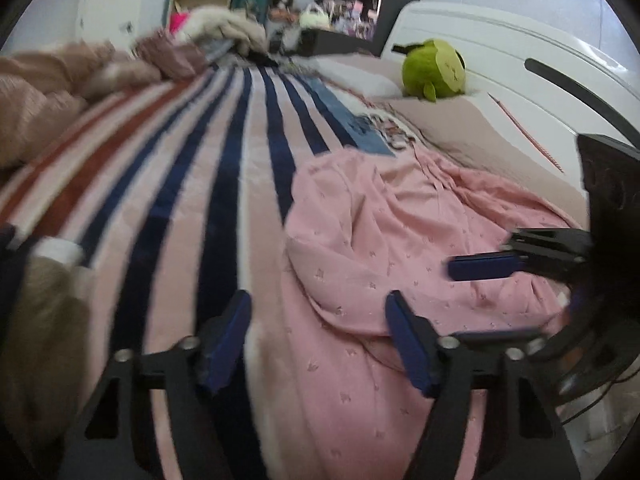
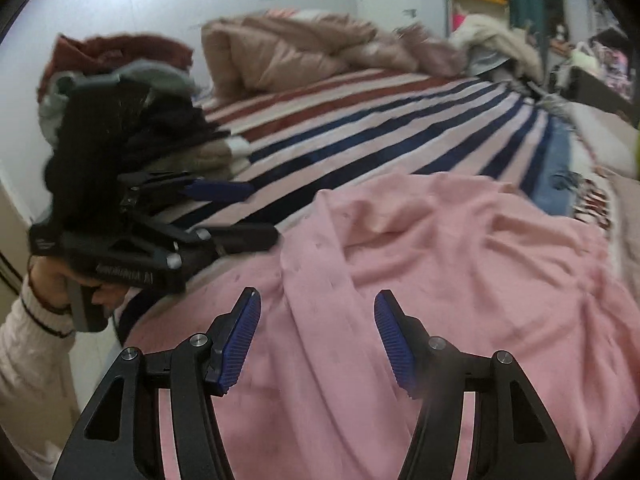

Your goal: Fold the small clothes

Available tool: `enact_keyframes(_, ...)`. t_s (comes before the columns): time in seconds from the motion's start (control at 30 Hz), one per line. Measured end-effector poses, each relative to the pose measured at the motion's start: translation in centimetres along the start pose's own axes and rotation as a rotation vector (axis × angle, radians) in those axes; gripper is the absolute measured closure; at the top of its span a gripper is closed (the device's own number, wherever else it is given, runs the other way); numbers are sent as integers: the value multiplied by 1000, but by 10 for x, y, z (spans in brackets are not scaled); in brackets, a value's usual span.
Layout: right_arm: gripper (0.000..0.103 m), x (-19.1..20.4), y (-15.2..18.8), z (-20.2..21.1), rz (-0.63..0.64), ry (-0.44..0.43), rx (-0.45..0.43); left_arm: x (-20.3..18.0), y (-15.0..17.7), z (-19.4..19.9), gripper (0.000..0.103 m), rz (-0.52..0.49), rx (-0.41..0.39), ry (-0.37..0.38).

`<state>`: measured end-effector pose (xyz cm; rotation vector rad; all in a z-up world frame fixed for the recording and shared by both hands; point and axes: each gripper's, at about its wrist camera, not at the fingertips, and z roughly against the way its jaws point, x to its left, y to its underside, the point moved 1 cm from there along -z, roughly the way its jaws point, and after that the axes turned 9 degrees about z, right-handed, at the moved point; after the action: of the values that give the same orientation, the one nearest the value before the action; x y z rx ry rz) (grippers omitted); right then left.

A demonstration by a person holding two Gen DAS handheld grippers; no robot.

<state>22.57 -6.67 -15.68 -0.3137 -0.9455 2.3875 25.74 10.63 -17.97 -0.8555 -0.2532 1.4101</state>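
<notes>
A pink garment (image 1: 384,240) with a small print lies crumpled on the striped blanket (image 1: 192,184); it fills the lower part of the right wrist view (image 2: 440,264). My left gripper (image 1: 318,338) is open and empty, low over the garment's left edge. My right gripper (image 2: 316,344) is open and empty, just above the garment's near part. The right gripper also shows at the right of the left wrist view (image 1: 492,266), and the left gripper shows at the left of the right wrist view (image 2: 236,212).
A green plush toy (image 1: 434,70) sits by the white headboard (image 1: 520,64). A beige quilt (image 2: 288,52) lies bunched at the far side. A pile of dark and grey clothes (image 2: 132,112) sits at the bed's left edge.
</notes>
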Motion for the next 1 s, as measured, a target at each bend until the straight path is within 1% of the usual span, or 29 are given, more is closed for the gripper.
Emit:
enact_keyframes(0.03,48,1,-2,-10,11,-9,15,3,-1,-5,61,14,14,17)
enact_keyframes(0.07,50,1,-4,-21,22,-11,39,7,-2,-10,74,36,30,51)
enact_keyframes(0.1,65,1,-4,-28,27,3,57,10,-3,-14,80,58,43,83)
enact_keyframes(0.13,76,-1,-4,-33,26,27,70,12,-5,-18,93,79,57,114)
enact_keyframes(0.17,90,-4,-4,-36,14,44,69,13,-7,-21,101,87,63,128)
enact_keyframes(0.2,93,-8,-4,-35,-1,46,53,12,-9,-23,101,85,61,127)
enact_keyframes(0.23,94,-12,-4,-32,-20,47,33,11,-11,-24,102,76,49,118)
enact_keyframes(0.27,96,-18,-3,-27,-39,57,17,9,-14,-25,103,73,44,118)
enact_keyframes(0.33,98,-27,-3,-20,-60,103,2,6,-22,-26,103,78,37,133)
enact_keyframes(0.4,99,-43,-2,-16,-98,162,7,2,-28,-26,102,72,20,117)
enact_keyframes(0.43,99,-51,0,-15,-121,177,12,0,-31,-25,92,61,18,111)
enact_keyframes(0.47,99,-63,4,-15,-151,193,25,-3,-33,-26,75,48,21,112)
enact_keyframes(0.5,99,-70,7,-15,-166,206,40,-4,-34,-26,67,40,22,114)
enact_keyframes(0.53,99,-77,12,-15,-181,210,55,-6,-33,-27,55,19,34,118)
enact_keyframes(0.57,99,-83,17,-13,-204,185,56,-8,-31,-29,49,-8,57,113)
enact_keyframes(0.63,98,-86,22,-1,-225,98,5,-6,-27,-29,47,-47,78,71)
enact_keyframes(0.67,97,-84,23,3,-223,71,-10,-4,-26,-29,47,-46,83,70)
enact_keyframes(0.7,93,-81,22,7,-209,36,-21,-1,-25,-28,47,-32,88,92)
enact_keyframes(0.73,87,-77,20,10,-184,3,-19,1,-25,-29,47,-9,102,126)
enact_keyframes(0.77,68,-72,20,10,-168,-1,-11,3,-25,-31,47,7,114,140)
enact_keyframes(0.8,51,-69,18,10,-144,24,2,4,-25,-34,47,11,118,124)
enact_keyframes(0.83,46,-66,17,8,-117,67,19,4,-25,-37,47,10,116,93)
enact_keyframes(0.87,45,-65,17,5,-103,83,32,3,-25,-39,47,15,113,82)
enact_keyframes(0.9,45,-64,18,-1,-93,81,52,2,-26,-40,51,25,106,85)
enact_keyframes(0.93,45,-62,20,-6,-93,62,67,0,-27,-39,68,30,96,96)
enact_keyframes(0.97,51,-61,25,-12,-96,28,83,-2,-28,-39,83,27,94,97)
enact_keyframes(1.0,68,-60,28,-15,-93,15,94,-4,-29,-38,87,20,88,83)
